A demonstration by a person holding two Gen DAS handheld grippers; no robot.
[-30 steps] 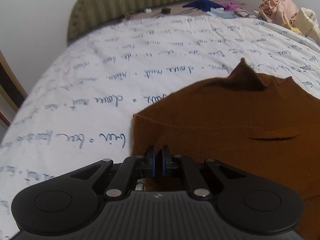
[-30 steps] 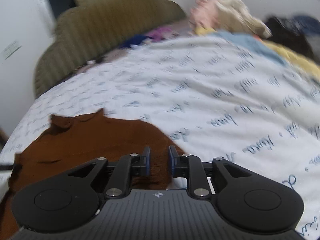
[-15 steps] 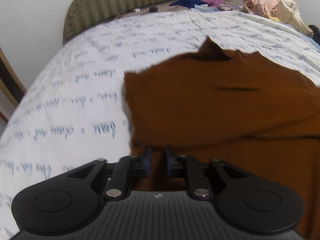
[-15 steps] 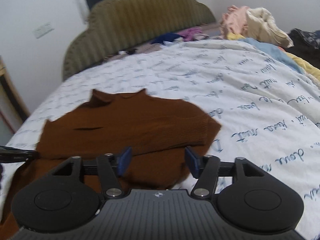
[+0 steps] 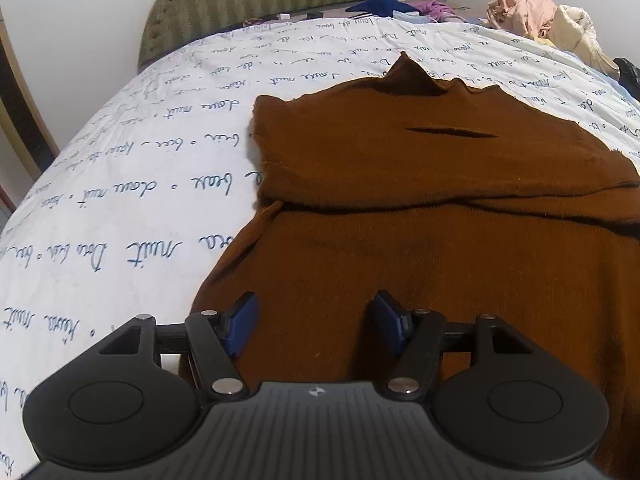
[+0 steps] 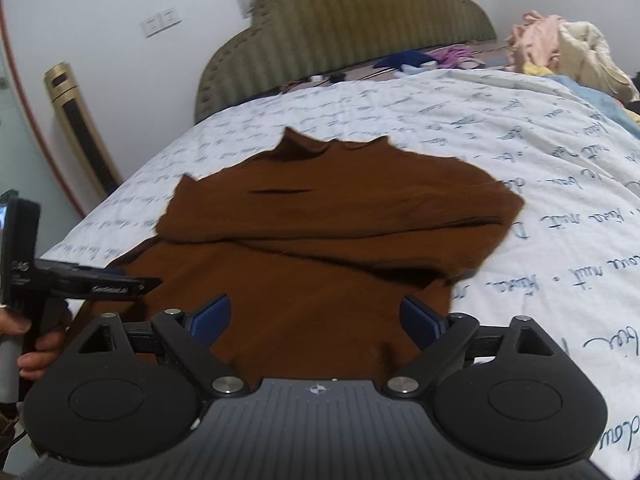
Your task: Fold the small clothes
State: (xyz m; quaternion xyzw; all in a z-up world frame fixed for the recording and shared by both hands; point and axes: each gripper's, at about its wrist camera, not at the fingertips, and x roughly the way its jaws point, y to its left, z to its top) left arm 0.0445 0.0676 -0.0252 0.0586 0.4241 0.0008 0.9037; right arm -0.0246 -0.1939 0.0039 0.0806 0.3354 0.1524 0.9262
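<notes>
The brown sweater (image 5: 420, 208) lies flat on the white bedsheet (image 5: 132, 208), and it fills the centre and the right of the left wrist view. One second ago both grippers were almost shut at the sweater's edge. Since then their jaws have just been opening, and both have drawn back toward the lower edge of the frame. Now the left gripper (image 5: 314, 322) has its blue pads well apart, with only flat cloth showing behind the gap and nothing pinched. The right gripper (image 6: 314, 320) is spread still wider, and also holds nothing.

What has changed on the sweater is a fold. A thick layer now lies across its upper half, with a clear edge that runs from left to right through the middle of the right wrist view. The collar (image 6: 308, 144) points to the upper centre, toward the headboard (image 6: 344, 20). In my judgement this means that one fold has been laid and released, and the cloth stays in place without help.

The lower part of the sweater, nearest to the grippers, is still in a single layer. So the task seems to be about half done, and the next step is probably to take the near hem and bring it up over the folded part. A heap of other clothes (image 6: 560, 44) waits in the upper right.
</notes>
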